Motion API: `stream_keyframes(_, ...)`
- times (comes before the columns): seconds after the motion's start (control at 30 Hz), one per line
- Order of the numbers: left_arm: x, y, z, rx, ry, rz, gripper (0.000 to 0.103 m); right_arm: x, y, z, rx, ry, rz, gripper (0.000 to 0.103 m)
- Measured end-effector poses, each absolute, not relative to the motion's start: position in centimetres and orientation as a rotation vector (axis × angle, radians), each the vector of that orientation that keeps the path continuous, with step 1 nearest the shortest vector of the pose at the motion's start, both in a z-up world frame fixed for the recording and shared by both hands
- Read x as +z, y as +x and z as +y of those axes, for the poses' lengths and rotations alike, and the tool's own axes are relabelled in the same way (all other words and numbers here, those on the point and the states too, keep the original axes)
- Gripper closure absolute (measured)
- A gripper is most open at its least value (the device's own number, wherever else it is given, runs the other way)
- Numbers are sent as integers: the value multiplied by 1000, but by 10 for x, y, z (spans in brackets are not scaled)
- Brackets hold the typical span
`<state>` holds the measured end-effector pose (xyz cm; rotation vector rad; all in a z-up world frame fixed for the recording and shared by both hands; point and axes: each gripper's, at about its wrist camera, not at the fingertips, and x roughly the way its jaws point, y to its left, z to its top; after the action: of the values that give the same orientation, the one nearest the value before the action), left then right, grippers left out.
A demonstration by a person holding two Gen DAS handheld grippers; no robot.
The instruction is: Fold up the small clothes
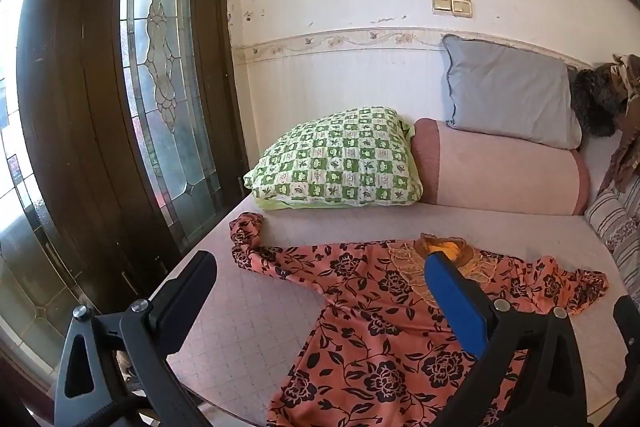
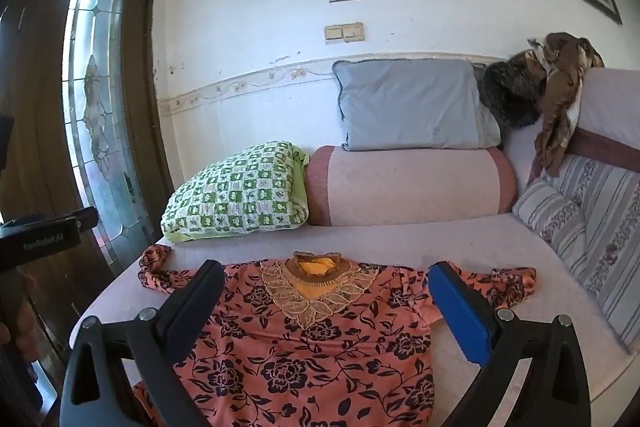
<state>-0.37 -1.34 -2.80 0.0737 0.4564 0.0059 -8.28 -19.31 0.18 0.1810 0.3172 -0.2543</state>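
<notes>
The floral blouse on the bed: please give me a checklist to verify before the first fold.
1. Floral blouse lies flat, front up: ok.
2. Both sleeves spread out: not ok, the left sleeve is bunched at its cuff.
3. Left gripper open, holding nothing: ok.
4. Right gripper open, holding nothing: ok.
5. Green checked pillow apart from the blouse: ok.
6. Hem lies flat: cannot tell, it is out of view.

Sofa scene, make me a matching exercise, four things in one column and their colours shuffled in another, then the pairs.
1. blouse
2. upright pillow
3. checked pillow
4. bolster

A. green and white
B. pink
C. orange with black flowers
D. grey-blue

Pairs: 1-C, 2-D, 3-A, 4-B
</notes>
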Motion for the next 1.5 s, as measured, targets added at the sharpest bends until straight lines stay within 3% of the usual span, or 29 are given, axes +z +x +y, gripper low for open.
stream_keyframes(1.5, -28, 1, -19, -34, 117, 490, 0, -13, -76, -210, -269, 256, 381, 0)
